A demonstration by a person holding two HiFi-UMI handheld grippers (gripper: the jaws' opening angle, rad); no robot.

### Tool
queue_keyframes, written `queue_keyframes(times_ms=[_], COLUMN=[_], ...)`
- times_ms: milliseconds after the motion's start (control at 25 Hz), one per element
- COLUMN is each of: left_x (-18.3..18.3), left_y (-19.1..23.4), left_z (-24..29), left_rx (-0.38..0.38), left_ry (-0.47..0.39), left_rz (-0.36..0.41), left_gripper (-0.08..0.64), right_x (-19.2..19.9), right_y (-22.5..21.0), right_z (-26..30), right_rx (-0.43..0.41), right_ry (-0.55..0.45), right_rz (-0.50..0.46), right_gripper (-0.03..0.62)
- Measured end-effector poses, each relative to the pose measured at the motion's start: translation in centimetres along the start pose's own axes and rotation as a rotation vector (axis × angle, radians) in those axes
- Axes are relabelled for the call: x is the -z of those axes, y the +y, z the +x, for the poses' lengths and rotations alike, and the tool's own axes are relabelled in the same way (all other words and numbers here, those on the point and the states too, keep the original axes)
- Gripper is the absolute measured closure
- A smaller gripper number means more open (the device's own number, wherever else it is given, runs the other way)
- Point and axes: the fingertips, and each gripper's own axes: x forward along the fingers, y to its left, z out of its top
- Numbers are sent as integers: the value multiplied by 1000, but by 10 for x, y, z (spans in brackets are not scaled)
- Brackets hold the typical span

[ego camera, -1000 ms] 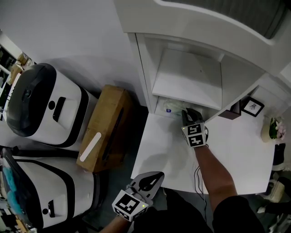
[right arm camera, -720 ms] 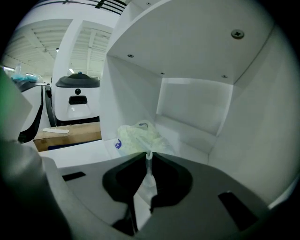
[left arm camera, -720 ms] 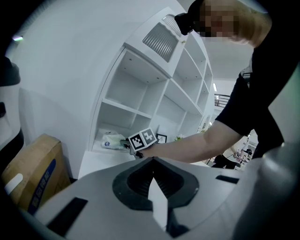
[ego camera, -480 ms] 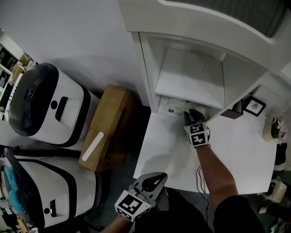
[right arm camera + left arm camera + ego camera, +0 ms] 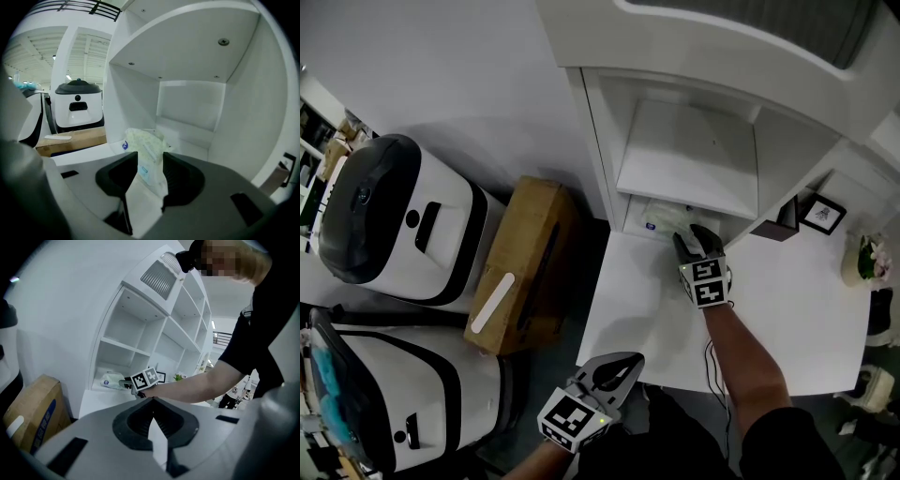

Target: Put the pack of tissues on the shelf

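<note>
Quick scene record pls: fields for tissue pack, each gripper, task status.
tissue pack: lying in the bottom left compartment of the shelf
right gripper: open, jaws have just been opening, tissue pack between them
left gripper: shut, empty, away from the shelf
status: tissue pack placed, right gripper not yet withdrawn

The right gripper (image 5: 689,236) reaches across the white table (image 5: 787,319) into the lowest compartment of the shelf (image 5: 689,159). Its fingers have just been opening, and the near end of the pack of tissues (image 5: 659,219) lies between them. The left gripper (image 5: 623,364) hangs off the table's near left corner. A cardboard box (image 5: 520,267) lies further left.
</note>
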Motion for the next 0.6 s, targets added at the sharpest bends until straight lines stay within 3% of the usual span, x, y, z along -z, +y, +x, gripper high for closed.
queue_keyframes(times_ms=[360, 400, 440, 480, 600], left_x=[-2, -3, -5, -7, -13], left_y=[5, 6, 6, 6, 4], left_z=[-5, -6, -7, -9, -13], left_rx=[11, 13, 16, 19, 35], left_ry=[12, 10, 7, 5, -1], left_rz=[37, 40, 42, 45, 57], left_gripper=[558, 558, 558, 558, 558], right_x=[-24, -27, -30, -33, -40], right_y=[1, 2, 5, 8, 17], right_z=[-38, -45, -52, -60, -84], right_rx=[61, 58, 53, 47, 31], right_ry=[-85, -96, -109, -120, -137], right_rz=[46, 57, 68, 79, 123], right_gripper=[436, 455, 542, 575, 583])
